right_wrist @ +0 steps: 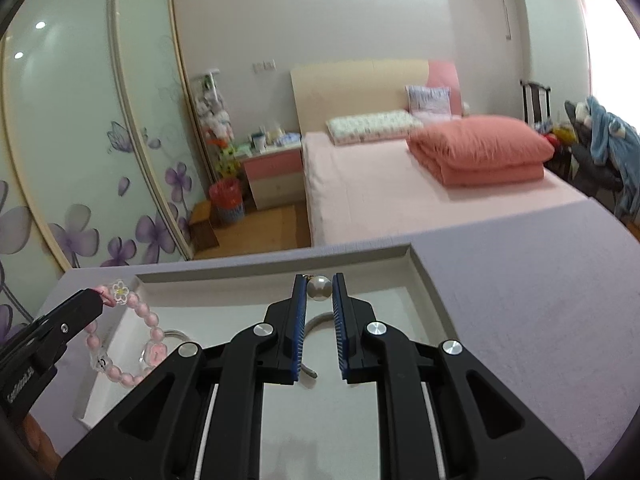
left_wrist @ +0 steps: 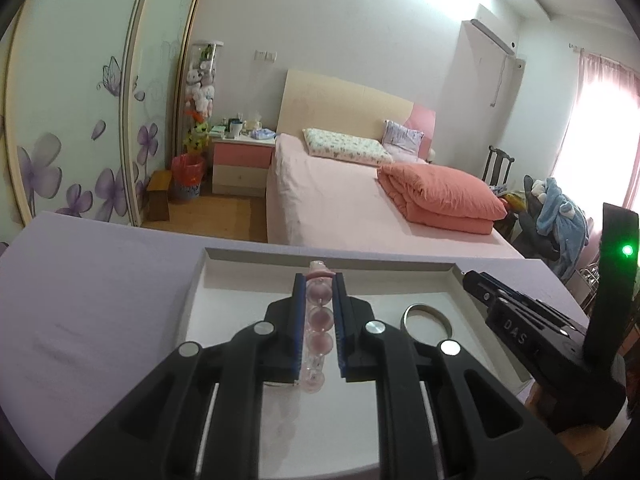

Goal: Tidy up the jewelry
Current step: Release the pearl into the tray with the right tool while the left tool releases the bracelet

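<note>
My left gripper (left_wrist: 319, 280) is shut on a pink bead bracelet (left_wrist: 319, 320) with a flower charm, held above the white tray (left_wrist: 192, 300). The right wrist view shows that bracelet (right_wrist: 150, 328) hanging in a loop from the left gripper (right_wrist: 102, 294) over the tray's left side (right_wrist: 116, 332). My right gripper (right_wrist: 319, 280) is shut on a pearl pendant (right_wrist: 319, 289) above the tray. In the left wrist view the right gripper (left_wrist: 470, 280) sits at the tray's right edge. A silver bangle (left_wrist: 426, 319) lies in the tray.
The tray rests on a lilac-covered table (left_wrist: 80, 300). Beyond the table's far edge are a pink bed (left_wrist: 340, 204), a nightstand (left_wrist: 240, 164) and sliding wardrobe doors (left_wrist: 60, 140). A thin metal piece (right_wrist: 310, 372) shows below my right fingers.
</note>
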